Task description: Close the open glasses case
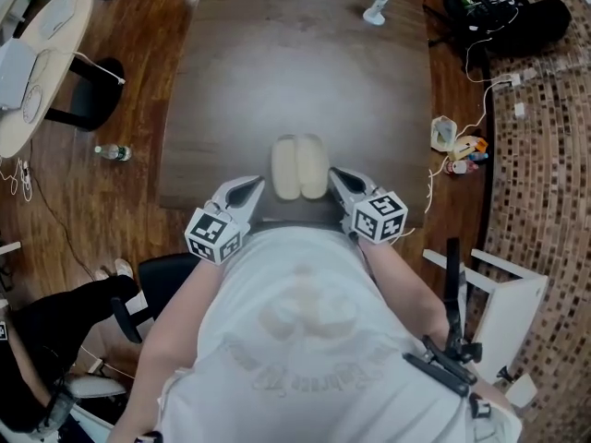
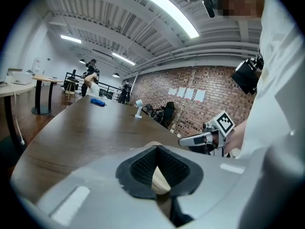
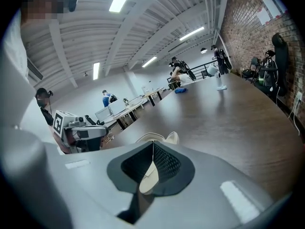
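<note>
A: Entry one, glasses case (image 1: 299, 167)?
B: Cream, open, its two halves lying side by side. Location: brown counter (image 1: 277, 72), middle of the 6 o'clock edge, directly in front of the person (image 1: 305, 340).
A: Entry two, left gripper (image 1: 259, 185)?
B: Stationed at the case's 8 o'clock, just beside the left half. The head view does not settle whether it touches. Fingers (image 2: 143, 168): closed tip to tip in the left gripper view, nothing clamped. The cream of the case shows only beyond them, through the gap lower down between the pads.
A: Entry three, right gripper (image 1: 333, 173)?
B: Stationed at the case's 4 o'clock, tip right at the edge of the right half; touching or not, cannot tell. Fingers (image 3: 167, 162): fully together, holding nothing. The case lies past the tips, its rim visible above them in the right gripper view.
A: Heading of the two?
B: Both aimed toward 12 o'clock and angled inward, converging on the case from either side.
A: Other stock on the counter?
B: One small white device on a stand (image 1: 377, 0), at 1 o'clock near the far edge. One blue object (image 2: 97, 102), far end, well apart from the case.
A: Off the counter?
B: Wooden floor (image 1: 120, 109): one clear bottle (image 1: 113, 152) at 9 o'clock, one black bag (image 1: 517, 17) at 2 o'clock.
</note>
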`<state>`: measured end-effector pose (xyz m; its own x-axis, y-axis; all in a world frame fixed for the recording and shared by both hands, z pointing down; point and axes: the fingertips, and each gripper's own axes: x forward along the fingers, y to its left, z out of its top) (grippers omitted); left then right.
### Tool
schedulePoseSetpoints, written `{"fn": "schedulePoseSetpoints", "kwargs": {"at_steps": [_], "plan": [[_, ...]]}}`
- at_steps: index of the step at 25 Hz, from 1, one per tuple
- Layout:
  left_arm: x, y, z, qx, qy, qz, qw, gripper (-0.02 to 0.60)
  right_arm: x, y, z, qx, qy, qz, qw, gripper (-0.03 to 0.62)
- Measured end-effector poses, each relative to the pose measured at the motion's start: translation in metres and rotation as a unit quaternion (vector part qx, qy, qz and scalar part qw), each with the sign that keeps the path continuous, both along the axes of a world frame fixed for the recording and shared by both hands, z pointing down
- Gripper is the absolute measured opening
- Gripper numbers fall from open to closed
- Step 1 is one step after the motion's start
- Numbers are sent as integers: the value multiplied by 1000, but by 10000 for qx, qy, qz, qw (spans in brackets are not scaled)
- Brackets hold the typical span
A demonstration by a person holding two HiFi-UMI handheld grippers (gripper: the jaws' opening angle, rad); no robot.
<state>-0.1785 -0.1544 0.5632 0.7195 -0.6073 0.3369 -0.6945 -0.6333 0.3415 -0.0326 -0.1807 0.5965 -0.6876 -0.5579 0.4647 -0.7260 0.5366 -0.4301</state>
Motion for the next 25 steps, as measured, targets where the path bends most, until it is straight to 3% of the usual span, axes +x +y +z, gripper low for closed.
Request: {"fn": "schedulePoseSetpoints", "kwargs": {"at_steps": [8,11,16,19,25], "plan": [[23,-9,6,-83,166,118,9998,6,16,-11,15,-360,375,-23,9986,20],[32,-6,5,-85,209,248,9994,6,17,-17,23,-595,471,-22,9971,70],[23,-4,7,-99,185,176,9996,6,10,-22,54,-1377,555,64,9889,191],[19,-3,8,-128,182,145,9996,6,11,-26,69,-1714,356,353,9839,225],[-10,6,14,-158,37,136,9998,6,-19,-25,91,-2199,-178,637,9733,227]]}}
